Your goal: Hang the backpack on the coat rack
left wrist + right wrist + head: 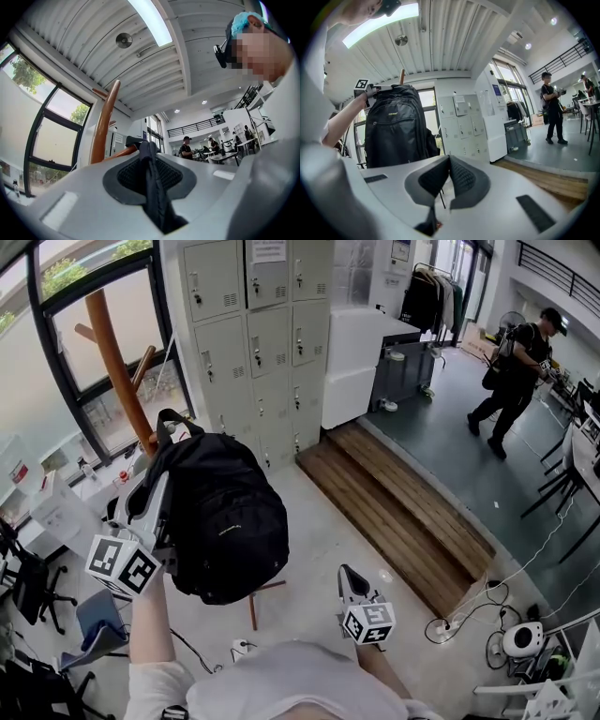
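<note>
One black fabric backpack (230, 521), top strap (152, 187) clenched in left claw (149, 152); raise strap above peg (142, 367) of brown wooden coat rack (114, 357), then lower.

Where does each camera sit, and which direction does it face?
Head view: on the person's head, facing steeply down at the backpack, coat rack and floor; shows both forearms, left gripper, right gripper.
Left gripper view: on the left gripper, tilted up at rack and ceiling; jaws shut on the backpack's strap; person's shirt at right.
Right gripper view: on the right gripper, roughly level toward backpack and lockers; jaws together, empty; left forearm shows.
Shared: head and right gripper views both show backpack and lockers.
</note>
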A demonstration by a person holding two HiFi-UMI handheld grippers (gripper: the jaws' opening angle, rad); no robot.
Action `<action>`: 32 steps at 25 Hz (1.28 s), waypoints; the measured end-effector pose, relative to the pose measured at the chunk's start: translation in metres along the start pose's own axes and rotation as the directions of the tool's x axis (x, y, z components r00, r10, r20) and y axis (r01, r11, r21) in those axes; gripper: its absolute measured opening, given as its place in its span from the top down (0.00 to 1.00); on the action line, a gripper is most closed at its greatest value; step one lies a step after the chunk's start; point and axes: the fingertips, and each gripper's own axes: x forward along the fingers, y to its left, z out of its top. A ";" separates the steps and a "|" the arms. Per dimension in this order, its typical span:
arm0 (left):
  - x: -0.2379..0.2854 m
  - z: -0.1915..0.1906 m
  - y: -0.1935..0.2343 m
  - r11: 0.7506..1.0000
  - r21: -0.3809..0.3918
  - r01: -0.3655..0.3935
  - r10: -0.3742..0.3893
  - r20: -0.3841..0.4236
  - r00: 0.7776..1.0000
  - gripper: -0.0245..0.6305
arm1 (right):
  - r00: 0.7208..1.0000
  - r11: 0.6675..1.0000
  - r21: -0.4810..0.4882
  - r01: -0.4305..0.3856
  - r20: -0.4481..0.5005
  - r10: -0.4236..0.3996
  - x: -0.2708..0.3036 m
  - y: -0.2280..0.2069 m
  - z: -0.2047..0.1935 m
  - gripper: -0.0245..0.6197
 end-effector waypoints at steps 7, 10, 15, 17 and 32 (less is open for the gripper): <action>-0.001 -0.029 0.006 0.998 -0.066 -0.015 0.012 -0.037 0.999 0.85 | 1.000 1.000 -0.002 -0.002 -0.011 0.002 0.002 0.000 -0.004 0.95; -0.003 -0.045 0.005 0.998 -0.066 -0.016 0.013 -0.057 0.998 0.85 | 1.000 1.000 -0.003 -0.004 -0.017 0.004 0.002 0.000 -0.004 0.95; -0.010 -0.061 0.014 0.994 -0.095 -0.062 0.057 -0.061 0.997 0.85 | 1.000 1.000 -0.004 -0.013 -0.028 0.012 0.002 -0.001 -0.005 0.95; -0.011 -0.065 0.016 0.993 -0.083 -0.082 0.077 -0.065 0.995 0.84 | 0.999 1.000 -0.003 -0.014 -0.031 0.014 0.001 -0.002 -0.006 0.95; -0.042 -0.072 0.014 0.979 0.031 -0.201 0.202 -0.009 0.979 0.59 | 0.999 1.000 -0.003 -0.021 -0.041 0.021 0.003 0.001 -0.012 0.95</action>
